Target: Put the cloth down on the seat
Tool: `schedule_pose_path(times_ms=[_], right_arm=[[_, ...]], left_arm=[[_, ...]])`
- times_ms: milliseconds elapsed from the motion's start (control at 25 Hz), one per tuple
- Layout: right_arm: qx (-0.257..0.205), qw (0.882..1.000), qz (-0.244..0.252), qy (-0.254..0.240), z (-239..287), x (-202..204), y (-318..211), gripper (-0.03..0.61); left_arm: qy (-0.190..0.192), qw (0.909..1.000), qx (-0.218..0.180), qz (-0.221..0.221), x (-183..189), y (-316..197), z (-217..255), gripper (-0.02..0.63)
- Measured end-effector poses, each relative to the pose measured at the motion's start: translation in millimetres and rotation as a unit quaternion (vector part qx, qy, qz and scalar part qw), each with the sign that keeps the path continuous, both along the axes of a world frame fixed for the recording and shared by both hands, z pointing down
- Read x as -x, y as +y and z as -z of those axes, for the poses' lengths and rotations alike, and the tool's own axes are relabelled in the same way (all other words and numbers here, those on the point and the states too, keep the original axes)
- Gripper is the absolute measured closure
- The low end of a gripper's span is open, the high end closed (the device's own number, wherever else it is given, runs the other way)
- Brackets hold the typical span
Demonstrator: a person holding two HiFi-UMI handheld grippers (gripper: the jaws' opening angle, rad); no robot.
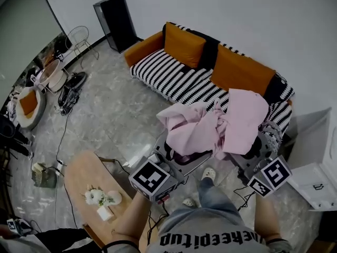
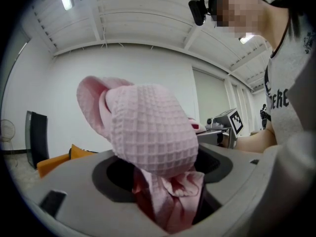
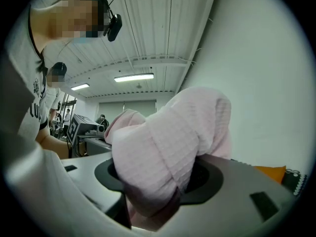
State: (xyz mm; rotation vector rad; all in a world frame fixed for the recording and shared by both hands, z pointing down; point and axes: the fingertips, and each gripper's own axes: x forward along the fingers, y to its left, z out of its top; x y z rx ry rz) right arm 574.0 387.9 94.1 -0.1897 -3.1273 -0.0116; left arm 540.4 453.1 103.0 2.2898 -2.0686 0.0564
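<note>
At the head view's lower centre, our left gripper and right gripper are both clamped on the bunched pink cloth. Beyond, upper middle, the striped sofa seat lies bare. We judge lowering and releasing are left.

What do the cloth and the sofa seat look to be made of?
The cloth: soft pink waffle-weave textile, probably cotton, matte. The grid of small square pockets shows in the left gripper view, and it folds limply. The seat: black-and-white striped upholstery fabric, matte; its weave is too small to tell.
</note>
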Motion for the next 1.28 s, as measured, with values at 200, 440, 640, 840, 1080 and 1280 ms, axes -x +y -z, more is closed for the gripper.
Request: schedule_pose_path(times_ms=[200,440,640,840,1080,1280], right_arm=[[0.004,1.0,0.014,0.001,5,40,-47,0.311],[0.001,1.0,0.03,0.004,8,78,-106,0.311],[0.002,0.999,0.033,0.006,17,83,-124,0.313],[-0.004,0.999,0.033,0.009,57,57,-84,0.313],[0.009,0.999,0.051,0.009,-2,136,-184,0.313],[0.011,0.999,0.046,0.016,-8,166,-180,0.313]], left_arm=[[0.0,0.9999,0.006,0.016,38,-46,5,0.236],[0.003,0.9995,0.011,0.028,74,-104,8,0.238],[0.004,0.9994,0.011,0.033,79,-123,17,0.238],[0.007,0.9993,0.011,0.035,53,-83,55,0.238],[-0.01,0.9984,0.019,0.051,130,-182,-4,0.238],[-0.003,0.9986,0.024,0.047,162,-178,-10,0.238]])
